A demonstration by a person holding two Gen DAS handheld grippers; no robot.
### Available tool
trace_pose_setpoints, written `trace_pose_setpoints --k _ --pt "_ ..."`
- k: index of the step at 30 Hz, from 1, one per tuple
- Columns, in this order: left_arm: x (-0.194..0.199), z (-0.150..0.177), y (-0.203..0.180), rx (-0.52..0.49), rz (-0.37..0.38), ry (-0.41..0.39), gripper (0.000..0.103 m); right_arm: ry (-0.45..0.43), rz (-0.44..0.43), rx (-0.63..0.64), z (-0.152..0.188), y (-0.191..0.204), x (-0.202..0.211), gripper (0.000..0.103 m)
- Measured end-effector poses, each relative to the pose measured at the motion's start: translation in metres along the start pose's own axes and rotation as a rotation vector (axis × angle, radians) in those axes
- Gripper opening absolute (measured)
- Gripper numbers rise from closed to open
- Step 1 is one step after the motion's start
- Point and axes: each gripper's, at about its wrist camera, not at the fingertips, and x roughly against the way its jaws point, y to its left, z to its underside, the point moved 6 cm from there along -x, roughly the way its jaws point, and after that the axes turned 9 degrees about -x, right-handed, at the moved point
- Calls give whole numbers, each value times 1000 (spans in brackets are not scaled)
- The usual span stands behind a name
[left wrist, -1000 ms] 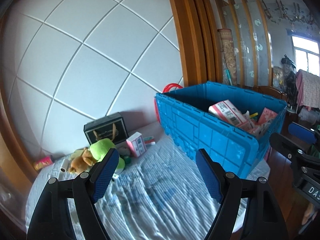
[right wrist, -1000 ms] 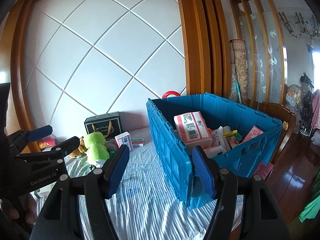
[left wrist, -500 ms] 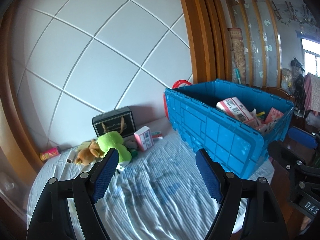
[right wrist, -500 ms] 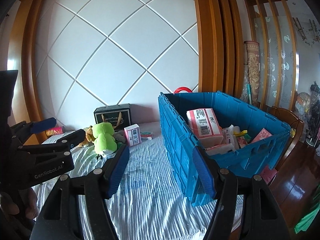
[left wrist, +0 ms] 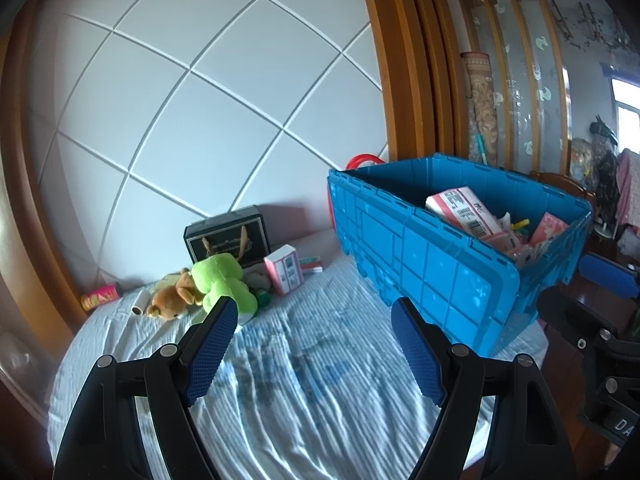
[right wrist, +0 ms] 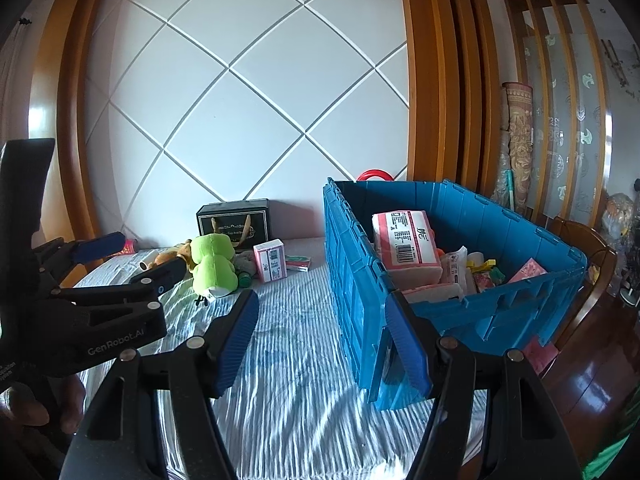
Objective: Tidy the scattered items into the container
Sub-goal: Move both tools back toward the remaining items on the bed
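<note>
The blue crate [left wrist: 436, 256] has slid right of centre as both spread, empty grippers (left [left wrist: 316, 344], right [right wrist: 324, 336]) swing toward the toys at centre-left.

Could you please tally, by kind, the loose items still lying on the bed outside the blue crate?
Plush toys: 2 (green, brown)
Boxes: 3 (black, pink-and-white, flat one)
Cylinders: 2 (pink can, white roll)
Total: 7; small bits beside the green plush are unclear.

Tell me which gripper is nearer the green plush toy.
Left. The left gripper points at the green plush toy, just short of it. The right gripper hangs further back, beside the blue crate.
</note>
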Motion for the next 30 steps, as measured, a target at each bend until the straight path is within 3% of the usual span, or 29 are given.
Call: trace_pose_setpoints --k 18,30 --pt "-11 14 8 -3 -46 49 80 27 -39 -7 8 -1 -17 65" --pt "-42 38 53 3 -57 102 80 63 -57 -2 10 40 -54 65"
